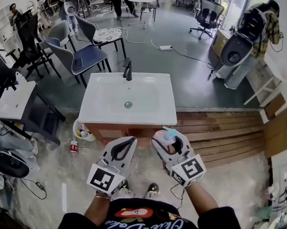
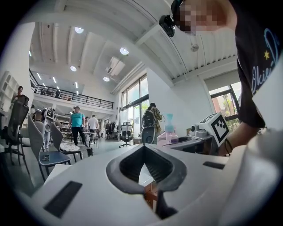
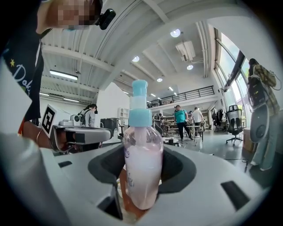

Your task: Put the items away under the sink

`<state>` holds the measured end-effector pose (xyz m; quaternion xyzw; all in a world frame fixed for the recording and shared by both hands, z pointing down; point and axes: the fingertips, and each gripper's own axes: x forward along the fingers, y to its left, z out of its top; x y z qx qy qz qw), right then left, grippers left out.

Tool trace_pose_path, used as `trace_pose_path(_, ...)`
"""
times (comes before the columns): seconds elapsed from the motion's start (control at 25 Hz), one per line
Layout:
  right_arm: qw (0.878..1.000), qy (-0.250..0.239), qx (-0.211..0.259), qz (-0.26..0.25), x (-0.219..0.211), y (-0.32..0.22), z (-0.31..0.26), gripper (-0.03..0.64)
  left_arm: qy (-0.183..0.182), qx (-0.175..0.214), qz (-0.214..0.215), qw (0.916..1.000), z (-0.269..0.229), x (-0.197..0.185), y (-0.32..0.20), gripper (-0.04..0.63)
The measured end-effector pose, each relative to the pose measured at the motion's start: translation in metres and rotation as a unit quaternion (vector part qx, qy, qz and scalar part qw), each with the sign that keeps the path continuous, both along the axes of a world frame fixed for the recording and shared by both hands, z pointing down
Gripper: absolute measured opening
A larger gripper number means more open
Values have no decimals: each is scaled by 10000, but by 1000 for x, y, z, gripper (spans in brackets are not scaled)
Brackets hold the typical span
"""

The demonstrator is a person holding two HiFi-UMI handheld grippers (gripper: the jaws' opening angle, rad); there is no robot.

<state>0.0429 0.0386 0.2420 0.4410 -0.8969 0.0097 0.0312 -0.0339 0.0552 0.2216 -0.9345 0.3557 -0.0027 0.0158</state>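
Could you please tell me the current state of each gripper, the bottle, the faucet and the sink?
Left gripper: shut, nothing between its jaws.
Right gripper: shut on the pump bottle.
Pump bottle: upright, held in front of the sink, mostly full of pink liquid.
Faucet: no water running.
Sink: basin empty.

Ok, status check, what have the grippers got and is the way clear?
Right gripper shut on clear pump bottle of pink liquid, pale blue cap. Left gripper shut, empty. Both held before white sink; wooden cabinet below looks closed.
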Motion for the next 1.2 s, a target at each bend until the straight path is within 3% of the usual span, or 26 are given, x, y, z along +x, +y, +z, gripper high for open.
trace_pose_path(1.2,9986,-48,-331,421,-6,2,41,219,-8,-390,116,9992,40,-23,-9,3)
